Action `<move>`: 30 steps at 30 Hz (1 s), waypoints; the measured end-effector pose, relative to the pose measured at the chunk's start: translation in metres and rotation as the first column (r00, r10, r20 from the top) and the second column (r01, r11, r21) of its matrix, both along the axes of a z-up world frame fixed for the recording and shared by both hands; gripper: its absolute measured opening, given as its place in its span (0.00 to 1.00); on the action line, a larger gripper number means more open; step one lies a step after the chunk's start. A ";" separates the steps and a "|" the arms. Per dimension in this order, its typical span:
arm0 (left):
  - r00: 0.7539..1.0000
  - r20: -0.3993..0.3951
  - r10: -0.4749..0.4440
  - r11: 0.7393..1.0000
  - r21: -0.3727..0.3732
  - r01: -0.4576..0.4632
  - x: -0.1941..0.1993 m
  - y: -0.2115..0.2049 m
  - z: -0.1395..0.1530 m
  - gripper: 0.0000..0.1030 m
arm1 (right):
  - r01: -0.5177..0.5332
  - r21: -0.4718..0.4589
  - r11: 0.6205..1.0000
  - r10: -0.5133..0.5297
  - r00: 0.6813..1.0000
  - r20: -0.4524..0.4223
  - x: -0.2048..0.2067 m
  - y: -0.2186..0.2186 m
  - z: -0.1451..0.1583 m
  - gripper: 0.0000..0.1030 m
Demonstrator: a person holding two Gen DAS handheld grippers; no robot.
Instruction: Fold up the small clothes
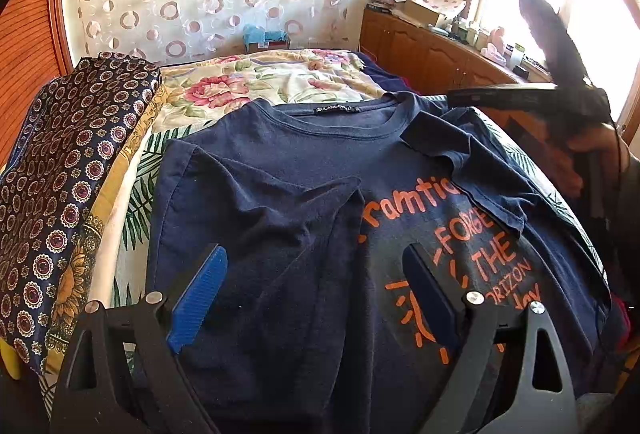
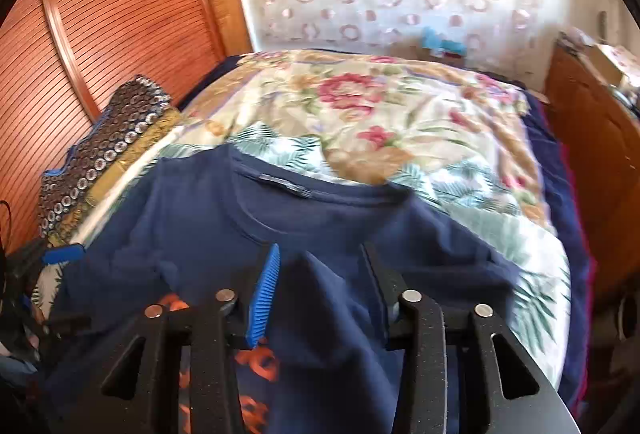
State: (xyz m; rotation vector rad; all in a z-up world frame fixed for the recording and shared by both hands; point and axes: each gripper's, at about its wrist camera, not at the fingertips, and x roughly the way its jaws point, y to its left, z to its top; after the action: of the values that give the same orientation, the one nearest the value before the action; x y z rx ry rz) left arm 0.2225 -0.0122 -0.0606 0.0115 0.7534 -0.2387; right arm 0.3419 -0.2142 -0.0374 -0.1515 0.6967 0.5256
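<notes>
Navy T-shirt (image 1: 304, 170) lies on the bed (image 1: 256, 82), both sleeves folded inward. Left gripper (image 1: 316, 274) fingers wide, empty. Right gripper (image 2: 320, 266) fingers apart, empty. Judgement: grip hem corners evenly, keep the fold line straight.

The T-shirt (image 1: 280, 170)'s folded flaps hide part of its orange print; its hem is cut off.

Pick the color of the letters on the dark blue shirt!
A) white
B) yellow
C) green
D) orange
D, the words printed across the front of the shirt are orange, standing out against the dark blue cloth in the left wrist view.
</notes>
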 end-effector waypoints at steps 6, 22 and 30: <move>1.000 -0.007 0.011 1.000 -0.007 -0.011 0.003 0.005 -0.003 0.87 | 0.068 -0.022 0.997 -0.067 0.998 0.015 -0.054 -0.027 -0.009 0.44; 0.999 0.019 0.032 0.999 -0.004 -0.032 -0.009 0.011 -0.003 0.87 | -0.007 -0.085 0.996 -0.001 0.996 -0.085 -0.104 0.025 -0.068 0.26; 0.997 0.017 0.075 0.997 -0.007 -0.074 -0.008 0.025 -0.005 0.87 | -0.040 -0.075 0.996 0.033 0.995 -0.095 -0.100 0.027 -0.076 0.02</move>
State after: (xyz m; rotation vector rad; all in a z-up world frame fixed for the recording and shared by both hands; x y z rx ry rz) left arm 0.2146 0.0131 -0.0652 -0.0208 0.7347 -0.1699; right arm 0.2417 -0.1871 -0.1133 -0.2127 0.8071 0.5440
